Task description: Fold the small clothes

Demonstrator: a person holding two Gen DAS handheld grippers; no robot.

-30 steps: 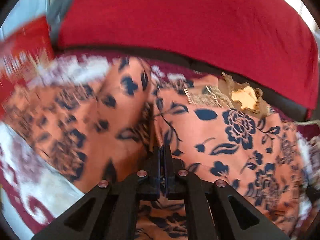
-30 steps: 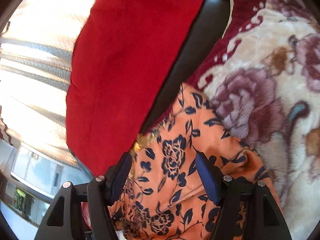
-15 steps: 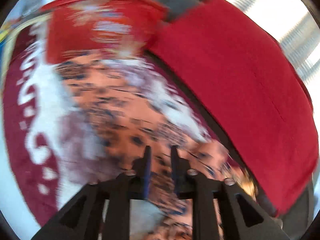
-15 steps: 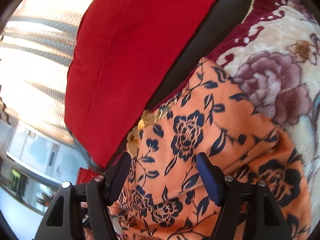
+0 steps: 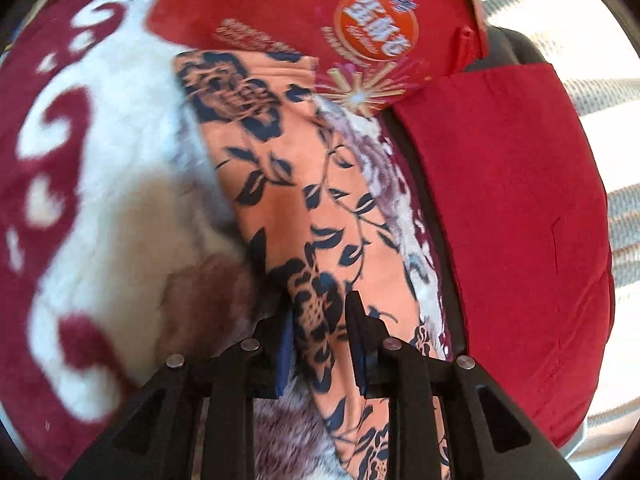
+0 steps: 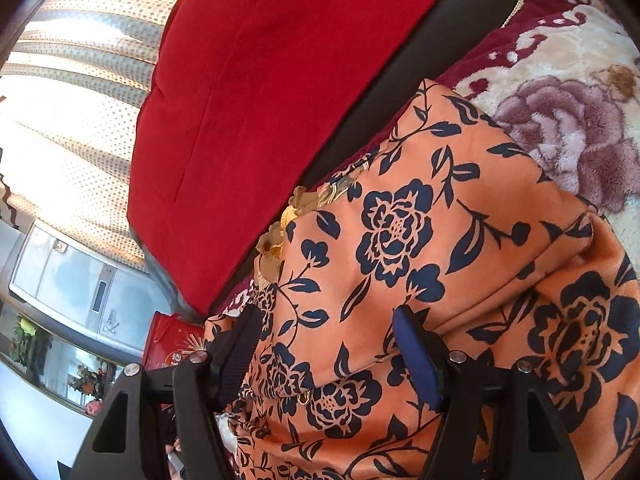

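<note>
An orange garment with a dark blue flower print (image 5: 304, 184) lies on a plush flowered blanket (image 5: 120, 160); in the left wrist view it runs as a long strip toward a red printed bag. My left gripper (image 5: 318, 300) is open, its jaws a small way apart astride the strip's near part. In the right wrist view the garment (image 6: 420, 240) lies folded in layers, with a gold trim (image 6: 280, 236) at its edge. My right gripper (image 6: 326, 322) is wide open just above the cloth, holding nothing.
A red printed bag (image 5: 360, 28) rests on the far end of the garment. A big red cushion (image 5: 512, 220) on a dark seat edge runs along the right, also in the right wrist view (image 6: 260, 100). Curtains (image 6: 80, 80) hang beyond.
My left gripper was shut on the garment, then let go, opened and swung toward the strip and red bag. My right gripper stayed open and shifted slightly over the cloth.
</note>
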